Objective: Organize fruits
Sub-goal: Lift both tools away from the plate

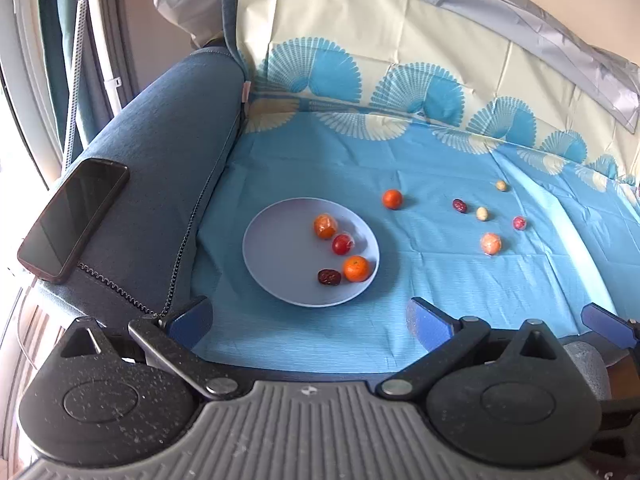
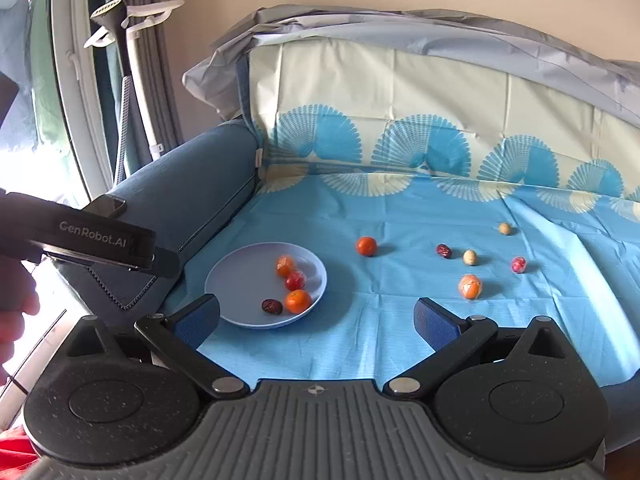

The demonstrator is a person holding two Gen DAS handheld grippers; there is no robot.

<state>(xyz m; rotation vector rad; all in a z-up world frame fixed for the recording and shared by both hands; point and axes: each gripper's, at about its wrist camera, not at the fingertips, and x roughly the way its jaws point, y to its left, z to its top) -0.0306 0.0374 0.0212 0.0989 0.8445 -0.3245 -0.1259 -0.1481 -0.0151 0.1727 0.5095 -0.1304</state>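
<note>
A pale blue plate (image 1: 280, 272) (image 2: 240, 280) sits on the blue cloth and holds a wrapped orange (image 1: 324, 226), a red fruit (image 1: 342, 244), a tangerine (image 1: 356, 268) and a dark date (image 1: 329, 277). Loose on the cloth to the right lie a tangerine (image 1: 392, 199) (image 2: 366, 246), a date (image 1: 459, 205), two pale round fruits (image 1: 482, 213) (image 1: 501, 186), a red fruit (image 1: 519, 223) and a wrapped orange (image 1: 491, 243) (image 2: 470, 286). My left gripper (image 1: 308, 320) is open and empty, near the plate's front. My right gripper (image 2: 316, 320) is open and empty, just right of it.
The cloth (image 1: 360, 160) covers a sofa seat and backrest. A blue armrest (image 1: 160, 160) at left carries a black phone (image 1: 72, 218) with a coiled cable (image 1: 120, 288). The left gripper's body (image 2: 100, 240) shows at the left of the right wrist view.
</note>
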